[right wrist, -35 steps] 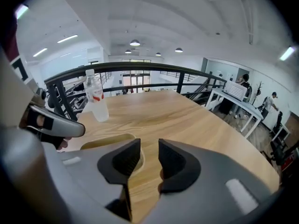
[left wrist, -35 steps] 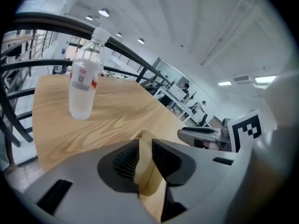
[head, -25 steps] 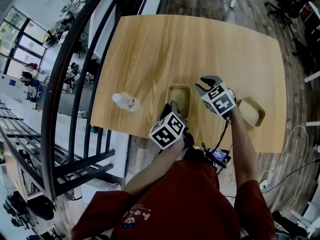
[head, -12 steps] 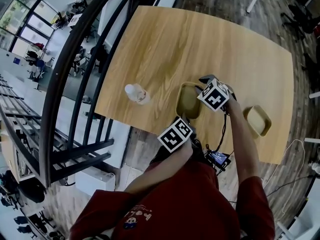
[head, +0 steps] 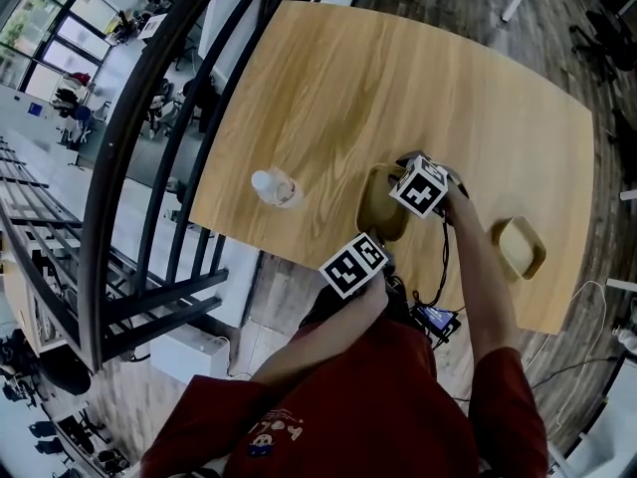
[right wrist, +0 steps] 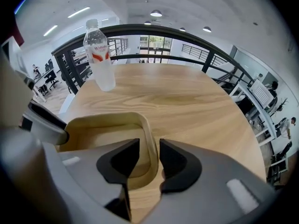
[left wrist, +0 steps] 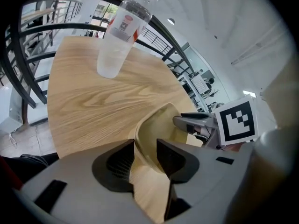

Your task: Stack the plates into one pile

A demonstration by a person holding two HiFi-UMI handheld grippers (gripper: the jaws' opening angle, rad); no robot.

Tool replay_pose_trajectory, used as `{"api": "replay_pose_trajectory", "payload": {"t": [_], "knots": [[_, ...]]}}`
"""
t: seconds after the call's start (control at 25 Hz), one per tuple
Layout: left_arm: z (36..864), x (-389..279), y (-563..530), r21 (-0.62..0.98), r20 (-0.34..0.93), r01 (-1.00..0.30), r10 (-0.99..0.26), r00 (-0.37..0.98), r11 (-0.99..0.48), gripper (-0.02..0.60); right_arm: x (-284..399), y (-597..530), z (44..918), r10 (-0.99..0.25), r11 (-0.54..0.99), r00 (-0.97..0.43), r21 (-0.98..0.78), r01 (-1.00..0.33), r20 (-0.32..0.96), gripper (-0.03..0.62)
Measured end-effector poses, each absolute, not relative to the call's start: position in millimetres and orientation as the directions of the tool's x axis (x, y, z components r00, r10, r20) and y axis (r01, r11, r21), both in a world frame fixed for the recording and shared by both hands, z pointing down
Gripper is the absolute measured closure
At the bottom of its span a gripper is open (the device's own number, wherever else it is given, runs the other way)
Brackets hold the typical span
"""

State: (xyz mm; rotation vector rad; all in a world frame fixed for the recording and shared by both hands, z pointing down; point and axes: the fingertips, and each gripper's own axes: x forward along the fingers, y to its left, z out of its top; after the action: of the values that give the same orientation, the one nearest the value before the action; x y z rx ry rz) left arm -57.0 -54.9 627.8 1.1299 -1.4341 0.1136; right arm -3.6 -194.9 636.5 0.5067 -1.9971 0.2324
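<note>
Plate (head: 375,203) rim betw. just-opened jaws: L claw (left wrist: 145,149), R claw (right wrist: 149,149).

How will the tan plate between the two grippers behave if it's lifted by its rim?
The plate is probably stiff: its thick raised rim holds a clean shape. It looks light, being shallow and empty. The smooth rim might slip in a narrow pinch.

A red-and-white label wraps the clear plastic water bottle (right wrist: 99,50), its script too small for me to read. A black-and-white square code marker (left wrist: 237,120) faces out from my right gripper (left wrist: 184,122). Nothing else is legible.
</note>
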Motion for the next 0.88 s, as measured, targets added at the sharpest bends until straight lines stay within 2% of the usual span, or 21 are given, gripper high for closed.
{"api": "replay_pose_trajectory", "payload": {"t": [0.44, 0.52, 0.68, 0.88], "knots": [[640, -55, -53, 0.516, 0.829, -0.669, -0.507, 0.235, 0.534, 0.438, -3, -195, 645, -0.243, 0.887, -0.395, 0.038, -0.461, 0.886, 0.455], [640, -54, -54, 0.517, 0.830, -0.670, -0.506, 0.237, 0.533, 0.472, 0, -198, 643, -0.257, 0.884, -0.382, 0.056, -0.464, 0.888, 0.528], [639, -62, -61, 0.520, 0.823, -0.672, -0.519, 0.229, 0.527, 0.491, 12, -201, 643, -0.290, 0.868, -0.365, 0.082, -0.490, 0.885, 0.539], [632, -75, -80, 0.495, 0.812, -0.724, -0.553, 0.188, 0.480, 0.517, 28, -202, 629, -0.361, 0.800, -0.388, 0.068, -0.597, 0.848, 0.551]]}}
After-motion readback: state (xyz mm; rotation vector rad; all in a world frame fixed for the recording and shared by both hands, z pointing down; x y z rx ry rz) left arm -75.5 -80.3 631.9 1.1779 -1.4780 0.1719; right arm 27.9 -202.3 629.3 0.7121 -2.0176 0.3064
